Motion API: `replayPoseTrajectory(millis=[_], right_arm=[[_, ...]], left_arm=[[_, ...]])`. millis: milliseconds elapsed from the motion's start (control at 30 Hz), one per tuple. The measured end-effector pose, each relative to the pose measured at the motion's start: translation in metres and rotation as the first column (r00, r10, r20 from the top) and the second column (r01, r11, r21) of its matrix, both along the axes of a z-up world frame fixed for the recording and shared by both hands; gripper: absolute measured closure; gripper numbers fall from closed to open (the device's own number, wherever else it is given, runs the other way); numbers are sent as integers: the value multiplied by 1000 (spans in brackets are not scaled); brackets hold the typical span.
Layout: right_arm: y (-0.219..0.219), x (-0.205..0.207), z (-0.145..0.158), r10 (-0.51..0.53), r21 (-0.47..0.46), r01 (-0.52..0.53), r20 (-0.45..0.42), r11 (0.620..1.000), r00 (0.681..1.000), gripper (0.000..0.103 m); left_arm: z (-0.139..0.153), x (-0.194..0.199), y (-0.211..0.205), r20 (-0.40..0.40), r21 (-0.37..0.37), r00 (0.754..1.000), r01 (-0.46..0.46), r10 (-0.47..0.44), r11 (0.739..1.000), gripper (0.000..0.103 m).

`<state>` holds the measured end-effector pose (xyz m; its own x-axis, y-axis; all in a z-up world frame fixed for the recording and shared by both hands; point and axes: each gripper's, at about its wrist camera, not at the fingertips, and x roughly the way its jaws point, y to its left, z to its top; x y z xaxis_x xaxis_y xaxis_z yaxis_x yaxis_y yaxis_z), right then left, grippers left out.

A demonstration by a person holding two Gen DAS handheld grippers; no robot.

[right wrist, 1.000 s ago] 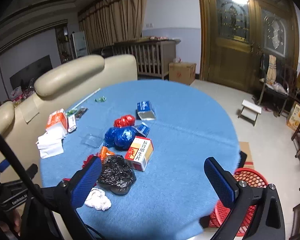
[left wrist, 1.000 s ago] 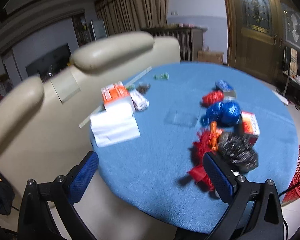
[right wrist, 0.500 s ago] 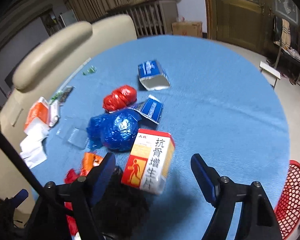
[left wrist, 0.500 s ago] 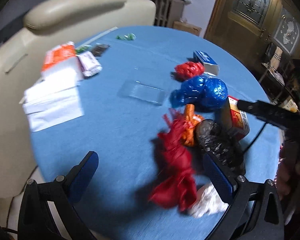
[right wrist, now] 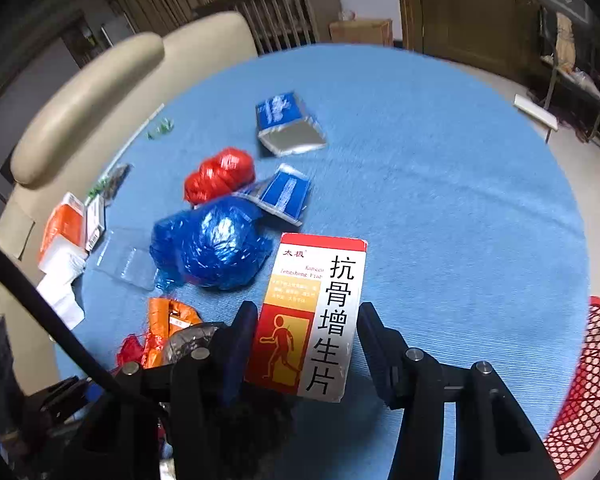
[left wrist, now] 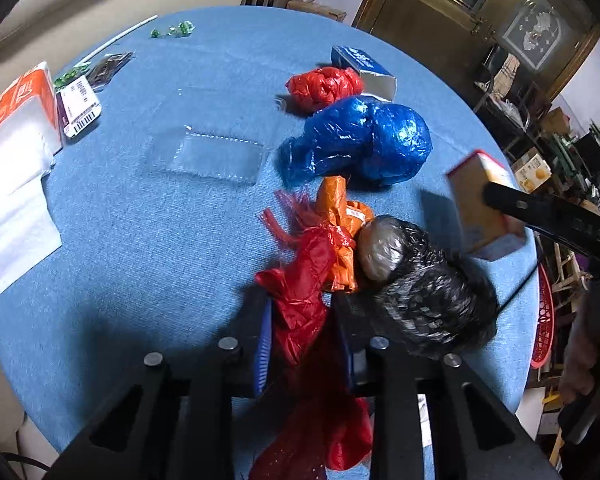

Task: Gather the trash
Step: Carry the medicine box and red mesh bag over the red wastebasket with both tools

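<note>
My left gripper [left wrist: 304,344] points down at the blue table [left wrist: 140,240]. Its jaws are closing, and the pads press on a crumpled red plastic bag [left wrist: 300,300]. An orange bag [left wrist: 340,216] and a black bag [left wrist: 428,292] lie against that red bag. My right gripper [right wrist: 306,340] is also closing, with a red, white and yellow medicine box [right wrist: 316,312] pinched between its pads. The left wrist view shows the same box [left wrist: 480,200] tilted at the right, with a black finger across it.
A blue bag [left wrist: 364,144], a small red bag [left wrist: 324,86], blue packets [right wrist: 288,120], a clear plastic tray [left wrist: 212,152] and tissue packs [left wrist: 16,120] lie further back. A red mesh basket [right wrist: 588,384] stands on the floor at the right. A beige sofa [right wrist: 80,96] borders the table's left.
Both grippers came down toward the table and went from wide open to closed. The left closed around the red bag, the right around the medicine box.
</note>
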<state>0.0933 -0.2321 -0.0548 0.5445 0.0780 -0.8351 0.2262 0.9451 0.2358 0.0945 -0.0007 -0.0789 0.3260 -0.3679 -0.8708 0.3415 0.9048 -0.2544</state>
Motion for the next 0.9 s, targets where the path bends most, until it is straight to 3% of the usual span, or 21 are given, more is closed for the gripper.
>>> replayPoseTrajectory(millis=[167,300,433,667,900], right_arm=[[-30,-43,21,-48,50,44,82,998,995,49],[-54,-80,36,-77,57,69,158,996,984,49],[-83,-114,53,-105,85,89,207,992,973,49],[-142,-174,55,-212,117,189,236,975,948,48],[-224,-259,28,-389,167,360,199,918,899,48]], left_arm=[[19,-5,23,45,-16,998,-50,51,999,74],[57,-25,33,139,-35,985,-95,99,995,74],[86,-51,15,198,-58,978,-57,67,997,74],[104,-95,-90,212,-40,964,171,-159,985,74],[91,-123,-230,194,11,903,388,-382,922,74]])
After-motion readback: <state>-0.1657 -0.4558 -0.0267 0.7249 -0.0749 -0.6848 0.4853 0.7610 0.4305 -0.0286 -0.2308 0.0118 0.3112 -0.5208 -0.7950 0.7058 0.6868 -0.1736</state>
